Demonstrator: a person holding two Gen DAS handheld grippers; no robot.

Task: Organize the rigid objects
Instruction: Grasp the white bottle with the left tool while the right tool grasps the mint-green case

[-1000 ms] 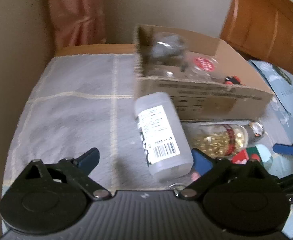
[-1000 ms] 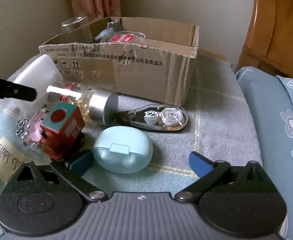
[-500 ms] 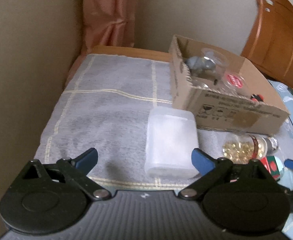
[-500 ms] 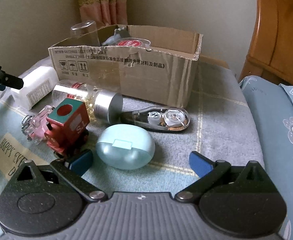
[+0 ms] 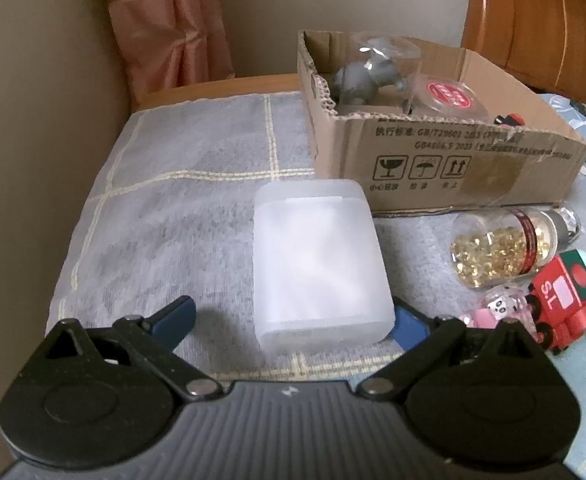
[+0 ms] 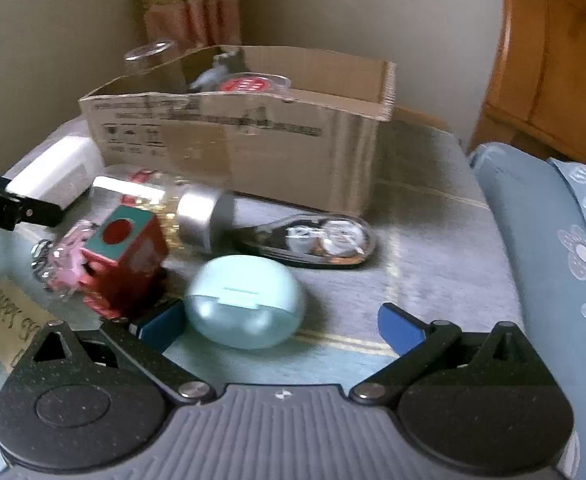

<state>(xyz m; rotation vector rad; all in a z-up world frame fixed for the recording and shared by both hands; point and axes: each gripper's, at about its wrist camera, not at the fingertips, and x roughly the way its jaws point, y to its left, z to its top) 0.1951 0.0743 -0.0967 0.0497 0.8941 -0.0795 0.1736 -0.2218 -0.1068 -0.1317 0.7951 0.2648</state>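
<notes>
Black tool (image 5: pixel 293 318), blue fingertips (image 5: pixel 175 316)

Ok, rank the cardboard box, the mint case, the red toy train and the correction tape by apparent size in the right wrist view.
1. cardboard box, by far the largest.
2. mint case, though it lies nearest the camera, which inflates it.
3. correction tape and red toy train: they look about alike, and blur makes ranking them unsure.

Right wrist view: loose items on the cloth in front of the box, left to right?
White plastic bottle → pink keychain charm → red toy train → mint green case → correction tape dispenser. The capsule bottle overlaps the train and the tape, so it is left out.
</notes>
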